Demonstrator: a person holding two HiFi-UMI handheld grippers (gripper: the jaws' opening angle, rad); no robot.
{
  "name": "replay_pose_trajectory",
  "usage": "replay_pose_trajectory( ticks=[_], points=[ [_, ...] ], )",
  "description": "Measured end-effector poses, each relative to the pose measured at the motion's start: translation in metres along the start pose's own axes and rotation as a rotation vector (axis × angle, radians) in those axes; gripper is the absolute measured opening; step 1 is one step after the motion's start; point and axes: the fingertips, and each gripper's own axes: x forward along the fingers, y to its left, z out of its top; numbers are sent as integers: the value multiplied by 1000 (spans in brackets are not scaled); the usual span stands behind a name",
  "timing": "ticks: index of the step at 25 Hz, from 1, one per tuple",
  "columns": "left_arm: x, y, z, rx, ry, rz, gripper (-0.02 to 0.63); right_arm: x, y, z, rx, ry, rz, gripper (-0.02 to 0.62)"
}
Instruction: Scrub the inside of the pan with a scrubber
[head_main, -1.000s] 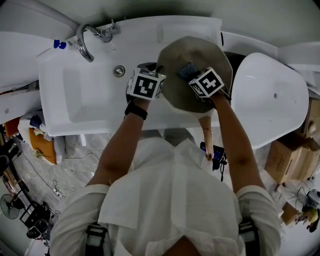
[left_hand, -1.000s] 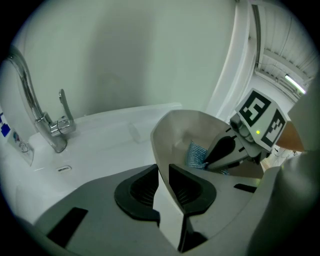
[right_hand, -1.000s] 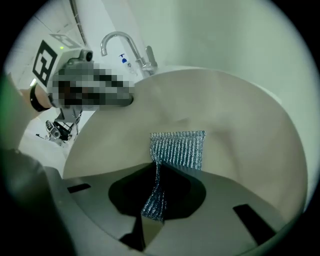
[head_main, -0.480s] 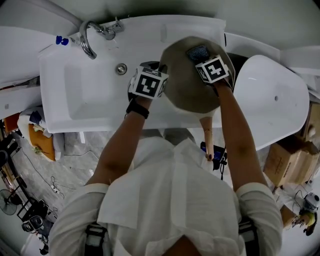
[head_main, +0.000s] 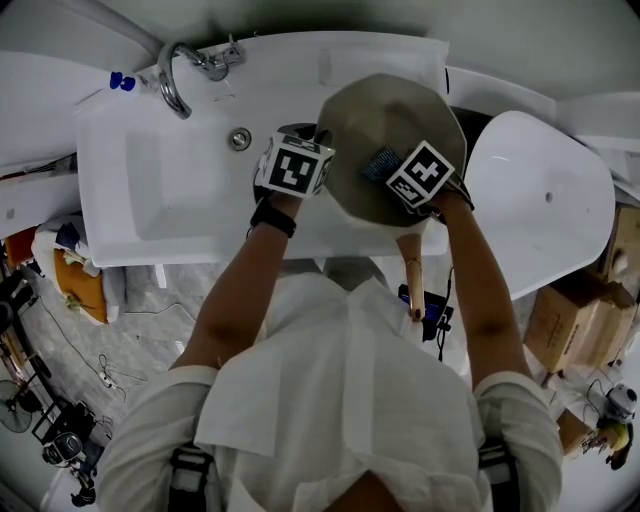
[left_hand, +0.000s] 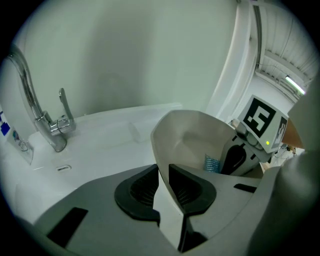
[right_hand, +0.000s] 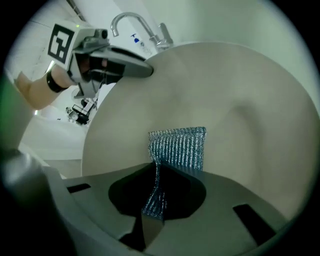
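A beige pan (head_main: 392, 120) stands tilted over the right end of the white sink (head_main: 130, 190), its wooden handle (head_main: 412, 285) pointing toward me. My left gripper (head_main: 315, 135) is shut on the pan's left rim; in the left gripper view the rim (left_hand: 167, 200) runs between the pads. My right gripper (head_main: 392, 168) is shut on a blue mesh scrubber (head_main: 380, 162) and presses it against the pan's inside, near the lower middle. In the right gripper view the scrubber (right_hand: 179, 147) lies flat on the pan's wall (right_hand: 245, 100), its tail pinched between the jaws.
A chrome faucet (head_main: 176, 78) and a drain (head_main: 239, 139) sit at the sink's back. A large white oval piece (head_main: 545, 200) lies right of the pan. Cardboard boxes (head_main: 575, 320) and clutter stand on the floor around me.
The right gripper, with the scrubber, went from mid-pan to the pan's far side, then back toward me and a little right. The left gripper and the pan stayed put.
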Motion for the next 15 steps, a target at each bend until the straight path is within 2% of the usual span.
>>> replay_pose_trajectory(
  ticks=[3, 7, 10, 15],
  points=[
    [1, 0, 0, -1, 0, -2, 75, 5, 15, -9, -45, 70, 54, 34],
    [0, 0, -1, 1, 4, -5, 75, 1, 4, -8, -28, 98, 43, 35],
    [0, 0, 0, 3, 0, -3, 75, -10, -26, -3, 25, 89, -32, 35],
    [0, 0, 0, 5, 3, -2, 75, -35, -92, 12, 119, 21, -242, 35]
  ],
)
